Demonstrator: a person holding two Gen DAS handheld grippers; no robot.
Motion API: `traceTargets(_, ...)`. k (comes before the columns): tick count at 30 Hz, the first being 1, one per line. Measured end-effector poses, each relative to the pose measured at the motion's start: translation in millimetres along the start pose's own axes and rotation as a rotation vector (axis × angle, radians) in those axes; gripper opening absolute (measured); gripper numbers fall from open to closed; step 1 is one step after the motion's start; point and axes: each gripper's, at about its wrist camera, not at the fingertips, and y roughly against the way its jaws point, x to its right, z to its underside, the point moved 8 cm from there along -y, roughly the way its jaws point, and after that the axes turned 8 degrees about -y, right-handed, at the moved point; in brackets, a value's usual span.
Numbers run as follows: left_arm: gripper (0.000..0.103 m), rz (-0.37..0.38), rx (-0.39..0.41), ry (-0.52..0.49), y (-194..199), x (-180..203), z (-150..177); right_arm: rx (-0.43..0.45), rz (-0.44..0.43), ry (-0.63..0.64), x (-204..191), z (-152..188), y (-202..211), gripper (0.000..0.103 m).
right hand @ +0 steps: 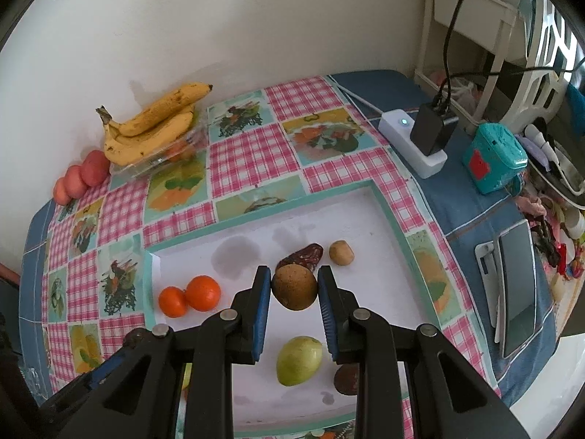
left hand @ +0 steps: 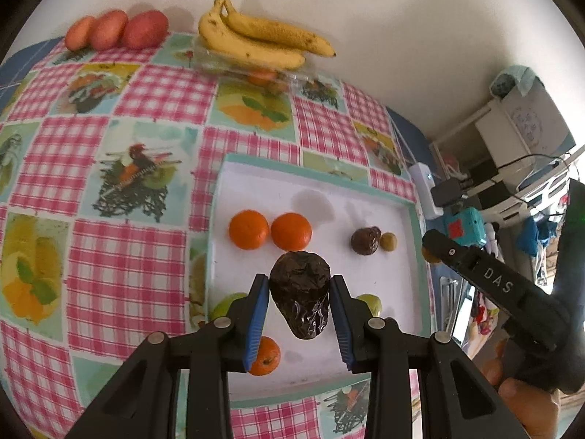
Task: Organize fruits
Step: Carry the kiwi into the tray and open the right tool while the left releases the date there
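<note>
Left gripper point(left hand: 299, 305): clamped on wrinkled dark date point(left hand: 300, 294), held above white tray point(left hand: 365, 194) | Tray, left to right: two oranges point(left hand: 270, 229), dark date point(left hand: 365, 240), small brown fruit point(left hand: 388, 241) | Right gripper point(right hand: 294, 289): clamped on round brown fruit point(right hand: 294, 287), above tray; green fruit point(right hand: 299, 360) below it.

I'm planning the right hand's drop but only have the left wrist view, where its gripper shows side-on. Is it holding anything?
Observer: Yes. The right gripper is shut on a round brown fruit.
Operator: Anything on the tray hidden from me?
Observer: A dark fruit, next to the green fruit, partly behind a finger.
Operator: Beyond the tray's right side?
Observer: A flat screen device lies on the blue cloth.
</note>
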Motion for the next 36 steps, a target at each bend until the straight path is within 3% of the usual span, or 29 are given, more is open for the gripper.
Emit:
traceTargets(7, 0.036, -0.016, -0.055, 0.003, -35, -5, 11, -0.099, 0.03, -0.009, 10, 21, -37, 0.027)
traceTargets(16, 0.036, -0.021, -0.07, 0.006, -56, -6, 14, -0.154, 0.051, -0.017, 18, 33, -61, 0.027)
traceTargets(36, 0.036, -0.036, -0.046, 0.041, -64, -21, 6, -0.193, 0.073, -0.017, 20, 42, -75, 0.028)
